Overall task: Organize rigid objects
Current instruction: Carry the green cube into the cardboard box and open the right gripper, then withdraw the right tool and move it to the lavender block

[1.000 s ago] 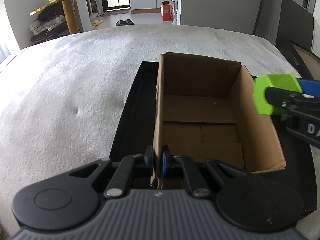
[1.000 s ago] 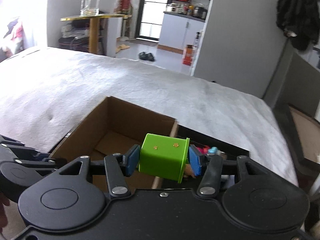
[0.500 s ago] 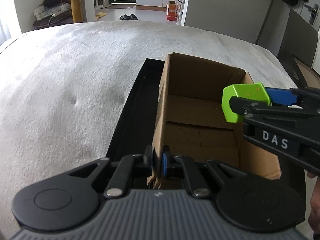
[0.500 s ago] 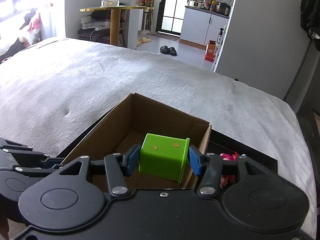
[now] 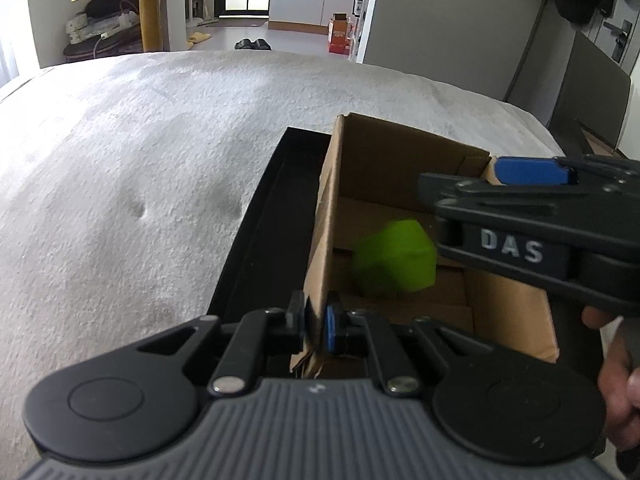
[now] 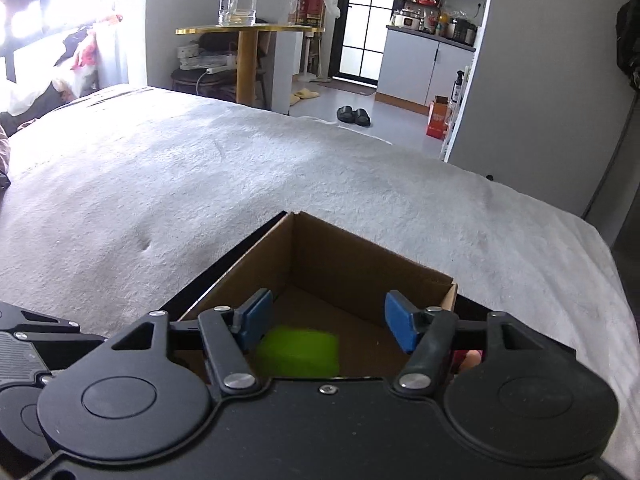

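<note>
The near wall of the cardboard box (image 5: 404,216) is being pinched by the left tool (image 5: 314,322). The right tool (image 6: 328,322) is being held above the box with its fingers spread apart and nothing between them. The green block (image 6: 298,352), blurred, is being seen inside the box, which is sitting in a black tray (image 5: 264,216) on the bed (image 5: 140,160).

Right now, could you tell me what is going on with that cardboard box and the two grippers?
The left gripper is shut on the near wall of the cardboard box, steadying it. The right gripper is open above the box, and the green block shows blurred inside the box below it, apparently dropping. The box sits in a black tray on the white blanket.
</note>
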### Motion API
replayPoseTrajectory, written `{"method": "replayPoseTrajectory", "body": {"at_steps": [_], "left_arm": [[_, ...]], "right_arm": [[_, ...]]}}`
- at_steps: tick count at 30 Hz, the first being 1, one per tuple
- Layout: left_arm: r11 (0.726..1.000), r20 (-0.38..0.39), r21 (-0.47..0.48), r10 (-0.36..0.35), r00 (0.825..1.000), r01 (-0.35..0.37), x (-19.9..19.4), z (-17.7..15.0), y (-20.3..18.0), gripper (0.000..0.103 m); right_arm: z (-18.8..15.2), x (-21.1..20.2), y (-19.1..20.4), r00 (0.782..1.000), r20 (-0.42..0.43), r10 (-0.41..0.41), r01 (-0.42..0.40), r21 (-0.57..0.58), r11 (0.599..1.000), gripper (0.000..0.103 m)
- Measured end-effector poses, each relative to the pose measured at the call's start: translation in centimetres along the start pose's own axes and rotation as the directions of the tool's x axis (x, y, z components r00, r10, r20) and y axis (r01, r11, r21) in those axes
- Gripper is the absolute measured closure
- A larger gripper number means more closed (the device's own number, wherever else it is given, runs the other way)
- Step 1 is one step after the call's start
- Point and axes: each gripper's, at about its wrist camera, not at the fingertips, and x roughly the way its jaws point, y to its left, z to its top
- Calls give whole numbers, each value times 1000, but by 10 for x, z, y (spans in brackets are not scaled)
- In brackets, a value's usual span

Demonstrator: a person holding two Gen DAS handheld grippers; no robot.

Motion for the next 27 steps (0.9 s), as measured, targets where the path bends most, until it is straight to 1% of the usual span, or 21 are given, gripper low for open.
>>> {"method": "replayPoseTrajectory", "body": {"at_steps": [2, 5, 7, 8, 10, 12, 13, 14, 15, 17, 21, 27], "left_arm": [[1000, -1, -3, -1, 1000, 1, 0, 0, 1, 94], [1000, -7, 4, 1, 1000, -1, -1, 2, -2, 93], [1000, -18, 9, 10, 1000, -10, -1, 4, -3, 92], [1000, -22, 11, 13, 1000, -13, -2, 3, -4, 89], [1000, -39, 11, 18, 999, -18, -4, 4, -5, 77], [1000, -39, 8, 31, 999, -30, -8, 5, -6, 50], [999, -30, 5, 37, 999, -36, -12, 5, -6, 45], [999, -23, 3, 39, 999, -39, -15, 5, -6, 38], [999, -19, 6, 42, 999, -42, -18, 6, -7, 33], [999, -13, 11, 37, 999, -37, -23, 7, -8, 30], [998, -2, 15, 55, 999, -54, -30, 8, -10, 22], [999, -1, 21, 44, 999, -44, -35, 10, -11, 17]], "right_arm": [[-3, -4, -3, 1000, -6, -1, 2, 16, 1000, 39], [-7, -14, -8, 1000, -7, -12, 12, 26, 1000, 34], [-10, -20, -11, 1000, -6, -18, 19, 34, 999, 30], [-11, -22, -12, 1000, -7, -22, 22, 36, 999, 29], [-13, -28, -15, 1000, -9, -30, 30, 40, 999, 26], [-15, -35, -18, 999, -4, -42, 42, 49, 998, 20], [-17, -40, -20, 999, 0, -46, 46, 58, 997, 19], [-18, -43, -22, 999, 3, -48, 48, 67, 997, 18], [-19, -45, -24, 999, 5, -50, 50, 79, 996, 17], [-22, -50, -27, 998, 2, -56, 55, 102, 993, 16], [-29, -57, -33, 997, -4, -74, 74, 120, 990, 14], [-37, -68, -43, 995, 1, -96, 95, 154, 984, 10]]}}
